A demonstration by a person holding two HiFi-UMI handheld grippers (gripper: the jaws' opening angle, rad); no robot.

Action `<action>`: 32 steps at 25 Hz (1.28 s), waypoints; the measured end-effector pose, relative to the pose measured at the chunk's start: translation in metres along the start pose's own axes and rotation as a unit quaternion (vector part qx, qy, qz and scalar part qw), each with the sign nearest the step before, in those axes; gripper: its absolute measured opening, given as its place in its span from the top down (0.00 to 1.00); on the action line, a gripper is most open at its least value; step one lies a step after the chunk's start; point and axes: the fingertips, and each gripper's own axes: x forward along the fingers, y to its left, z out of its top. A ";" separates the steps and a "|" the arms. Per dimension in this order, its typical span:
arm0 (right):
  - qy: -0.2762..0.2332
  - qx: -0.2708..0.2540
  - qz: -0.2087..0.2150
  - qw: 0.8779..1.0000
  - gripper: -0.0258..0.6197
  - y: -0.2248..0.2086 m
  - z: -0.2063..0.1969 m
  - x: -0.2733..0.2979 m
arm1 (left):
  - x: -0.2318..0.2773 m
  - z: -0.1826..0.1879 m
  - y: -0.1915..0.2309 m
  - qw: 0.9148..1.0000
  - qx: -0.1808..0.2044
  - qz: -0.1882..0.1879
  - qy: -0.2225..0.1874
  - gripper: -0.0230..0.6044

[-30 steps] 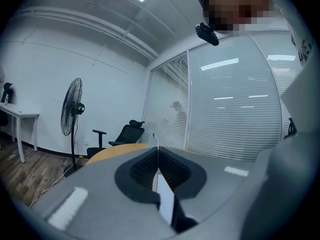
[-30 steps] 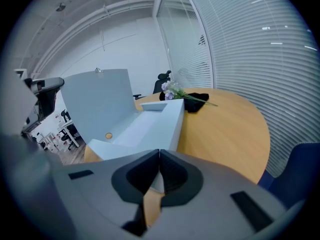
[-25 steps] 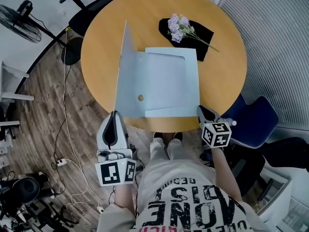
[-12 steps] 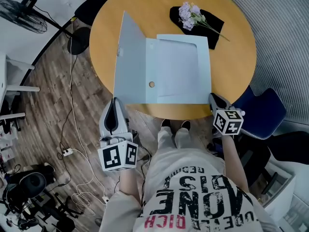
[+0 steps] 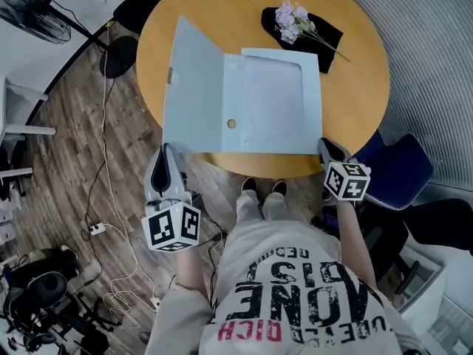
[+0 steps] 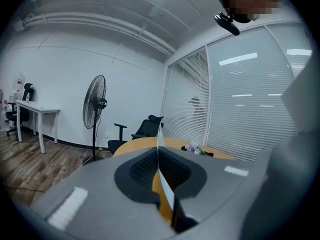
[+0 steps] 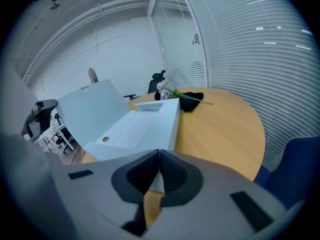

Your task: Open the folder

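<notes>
We see a light blue cardboard folder (image 5: pixel 273 102) lying on a round wooden table (image 5: pixel 355 65), near the edge closest to the person. It is already partly open: its front cover (image 5: pixel 194 87) stands up at a slant on the left side, and the inside of the folder is bare and faces up. The left gripper (image 5: pixel 165 154) is at the near left corner of this cover, and its jaws are clenched on the thin edge of the cover, which in the left gripper view runs upright between the pads. The right gripper (image 5: pixel 324 143) is at the near right corner of the folder; its jaws are pressed together there, with a pale sliver of the folder between the pads. At the far side of the table, just behind the folder, a bunch of pale purple flowers (image 5: pixel 290 17) lies on a black cloth (image 5: pixel 325 58).
</notes>
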 end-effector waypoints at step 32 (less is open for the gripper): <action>-0.006 0.028 -0.039 0.999 0.94 -0.002 -0.001 -0.002 | 0.009 -0.067 0.097 0.994 -0.017 0.067 0.088 0.89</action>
